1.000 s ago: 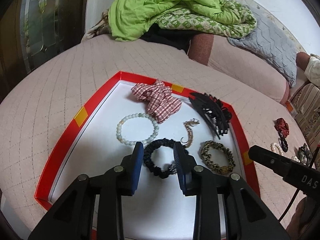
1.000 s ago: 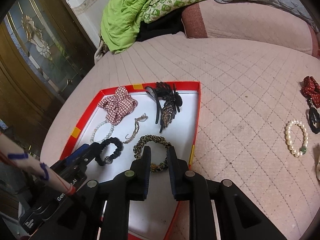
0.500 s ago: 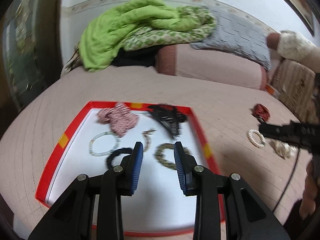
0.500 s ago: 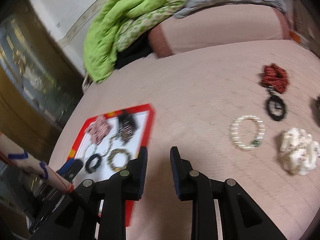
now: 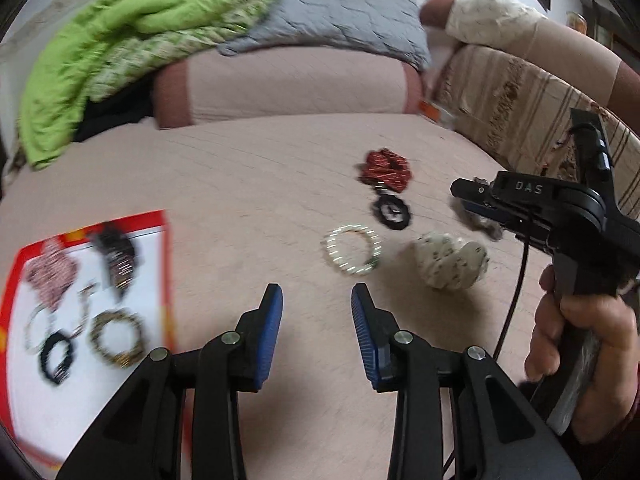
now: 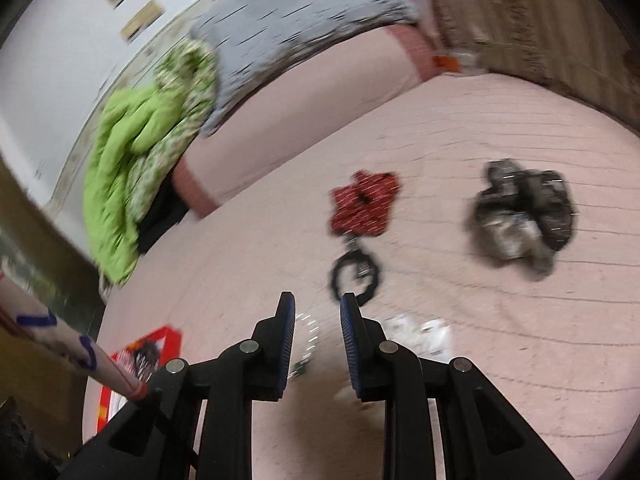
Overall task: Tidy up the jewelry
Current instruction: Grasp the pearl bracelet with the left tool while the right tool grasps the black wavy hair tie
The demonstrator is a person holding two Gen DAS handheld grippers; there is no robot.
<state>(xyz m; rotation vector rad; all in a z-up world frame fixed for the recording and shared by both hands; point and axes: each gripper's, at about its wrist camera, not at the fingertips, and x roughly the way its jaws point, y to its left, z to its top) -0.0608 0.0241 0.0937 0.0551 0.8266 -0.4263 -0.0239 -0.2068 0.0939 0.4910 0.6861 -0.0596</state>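
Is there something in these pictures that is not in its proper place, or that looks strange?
Yes. Several pieces lie loose on the pink bed cover instead of in the red tray: a pearl bracelet, a red scrunchie, a black hair tie, a white scrunchie and a dark scrunchie. Nothing looks damaged.

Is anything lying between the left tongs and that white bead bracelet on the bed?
Nothing visible. Only bare pink bedspread lies between the open left tongs and the bead bracelet; the cream scrunchie sits off to its right.

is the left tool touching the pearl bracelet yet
Apart. In the left wrist view, bare bedspread shows between the left tool and the pearl bracelet.
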